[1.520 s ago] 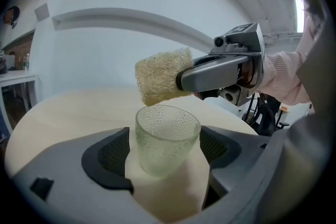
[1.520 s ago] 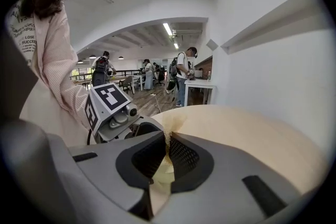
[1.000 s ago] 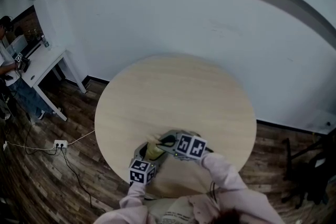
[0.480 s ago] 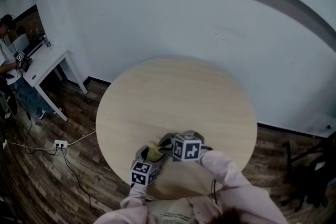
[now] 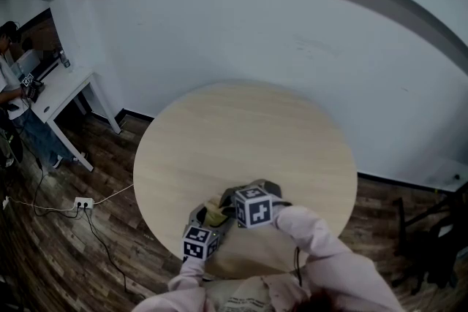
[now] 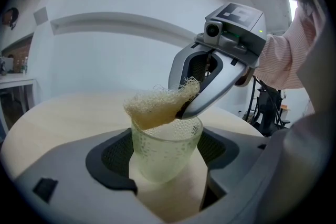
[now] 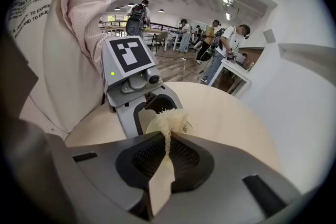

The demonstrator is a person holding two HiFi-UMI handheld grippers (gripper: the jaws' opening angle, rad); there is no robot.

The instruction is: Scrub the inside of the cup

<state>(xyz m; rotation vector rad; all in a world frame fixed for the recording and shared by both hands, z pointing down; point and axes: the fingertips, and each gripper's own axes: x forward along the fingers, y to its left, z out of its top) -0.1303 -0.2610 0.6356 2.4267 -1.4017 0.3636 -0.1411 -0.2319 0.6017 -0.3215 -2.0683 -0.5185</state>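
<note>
open office | white desk (image 5: 62, 88) | round table (image 5: 241, 135) | wood floor (image 5: 66, 245)

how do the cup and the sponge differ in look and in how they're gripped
The cup is clear and dimpled; the sponge is yellowish and fibrous. The cup stands upright between the wide-set jaws of the left gripper; the sponge is pinched thin in the right gripper, at the cup's rim. Each is clamped by one gripper.
</note>
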